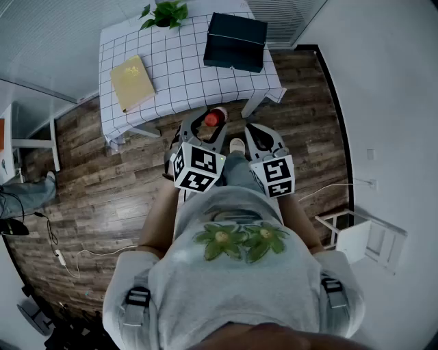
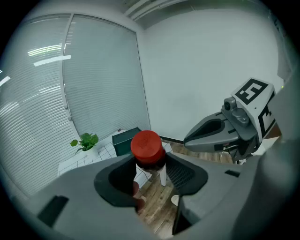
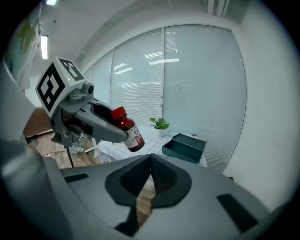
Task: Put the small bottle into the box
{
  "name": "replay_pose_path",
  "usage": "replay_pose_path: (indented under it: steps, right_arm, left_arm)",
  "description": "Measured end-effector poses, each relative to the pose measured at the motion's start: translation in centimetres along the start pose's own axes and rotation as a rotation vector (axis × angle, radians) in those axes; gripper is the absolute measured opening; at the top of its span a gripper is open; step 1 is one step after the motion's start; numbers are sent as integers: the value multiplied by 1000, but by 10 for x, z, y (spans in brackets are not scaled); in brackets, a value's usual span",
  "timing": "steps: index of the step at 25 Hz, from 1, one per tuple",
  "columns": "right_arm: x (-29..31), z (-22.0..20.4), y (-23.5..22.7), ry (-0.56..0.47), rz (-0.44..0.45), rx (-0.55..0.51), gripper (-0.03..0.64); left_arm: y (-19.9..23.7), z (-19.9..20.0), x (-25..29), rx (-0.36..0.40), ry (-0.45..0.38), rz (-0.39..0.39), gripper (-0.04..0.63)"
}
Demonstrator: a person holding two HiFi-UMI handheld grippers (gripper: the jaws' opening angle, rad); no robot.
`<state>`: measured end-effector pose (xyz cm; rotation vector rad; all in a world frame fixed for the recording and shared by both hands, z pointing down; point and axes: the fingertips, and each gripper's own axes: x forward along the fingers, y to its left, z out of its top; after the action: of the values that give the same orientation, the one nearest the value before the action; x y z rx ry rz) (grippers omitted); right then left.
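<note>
Head view: small bottle (image 1: 215, 117) largely hidden between the left tongs (image 1: 207, 123)

- Head view: camera above person, faces steeply down. Torso fills lower frame. Left gripper (image 1: 204, 128) and right gripper (image 1: 259, 135) at frame centre. Table (image 1: 171, 68) farther off, upper frame.
- Left gripper view: camera behind own jaws, very near. Jaws fill lower frame. Faces table and window blinds (image 2: 47, 93).
- Right gripper view: same mounting, faces table and blinds.
- Shared: table, box (image 1: 235, 41) and plant (image 1: 165, 12) appear in all three views.
- Each gripper view shows other gripper: right of centre in left gripper view, upper left in right gripper view.
</note>
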<state>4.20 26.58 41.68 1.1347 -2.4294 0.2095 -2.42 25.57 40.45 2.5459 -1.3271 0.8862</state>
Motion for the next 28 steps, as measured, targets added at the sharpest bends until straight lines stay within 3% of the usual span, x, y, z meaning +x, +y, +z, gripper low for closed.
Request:
replay_pose_path:
  steps: [19,28]
  right_arm:
    - [67,29,-101,-37,78,-12,8]
    - [97,39,-147,-47,124,-25,8]
  left_arm:
    - [48,57,87,-26,26,83,192]
    - [78,80,123,-52,35,159,192]
